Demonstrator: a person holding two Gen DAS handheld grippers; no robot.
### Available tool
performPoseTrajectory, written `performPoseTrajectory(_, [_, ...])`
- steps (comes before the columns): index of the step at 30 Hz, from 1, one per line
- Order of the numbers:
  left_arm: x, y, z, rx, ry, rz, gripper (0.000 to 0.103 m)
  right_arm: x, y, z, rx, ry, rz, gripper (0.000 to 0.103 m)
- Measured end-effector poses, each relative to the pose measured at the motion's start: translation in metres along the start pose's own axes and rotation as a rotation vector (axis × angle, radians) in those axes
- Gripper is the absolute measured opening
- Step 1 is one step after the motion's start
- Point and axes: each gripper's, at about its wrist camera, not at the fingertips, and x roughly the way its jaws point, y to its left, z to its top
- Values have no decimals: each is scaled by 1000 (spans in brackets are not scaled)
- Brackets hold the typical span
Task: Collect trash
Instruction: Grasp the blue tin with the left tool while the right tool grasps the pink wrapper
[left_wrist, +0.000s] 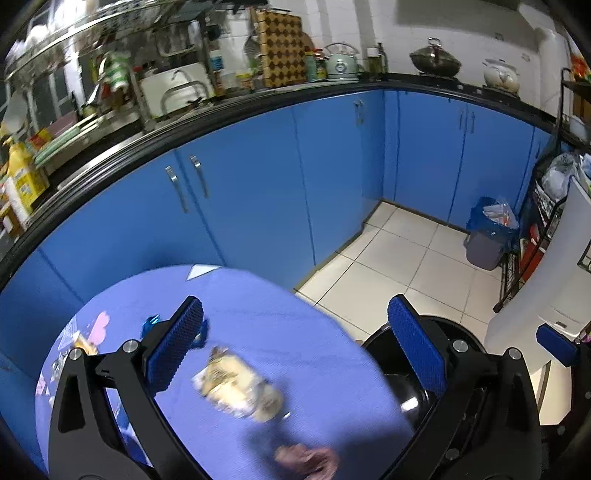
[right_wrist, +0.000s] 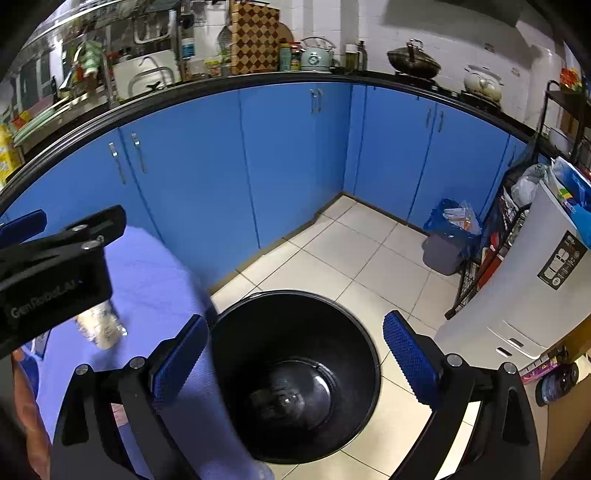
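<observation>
Blue scrap (left_wrist: 151, 322): far left on the round table (left_wrist: 314, 332), just beside the left finger's tip.
Left gripper (left_wrist: 295, 347): fingers spread wide, holding nothing.
Crumpled wrapper (left_wrist: 236, 387): on the table, below and between the left fingers, slightly left; long axis far-left to near-right; nearer the left gripper.
Table edge: curves right of the wrapper.
Black bin (right_wrist: 295, 376): on the floor, touching the table's right edge, open.
Right gripper (right_wrist: 295, 350): fingers spread, nothing held, above the bin.

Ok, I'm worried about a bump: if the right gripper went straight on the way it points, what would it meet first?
Probably the black bin: the open right gripper points down into its mouth, so the inner wall or bottom comes first. Depth is unclear.
</observation>
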Motion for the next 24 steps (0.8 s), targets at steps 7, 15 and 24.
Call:
performPoseTrajectory(7, [-23, 61, -32, -57, 26, 76, 99, -15, 45, -15, -49, -5, 79, 93])
performPoseTrajectory(15, [-46, 128, -85, -118, 82, 162, 99, -24, 102, -42, -122, 46, 190, 93])
performPoseTrajectory(24, [-55, 178, -153, -229, 184, 139, 99, -14, 147, -68, -185, 109, 223, 93])
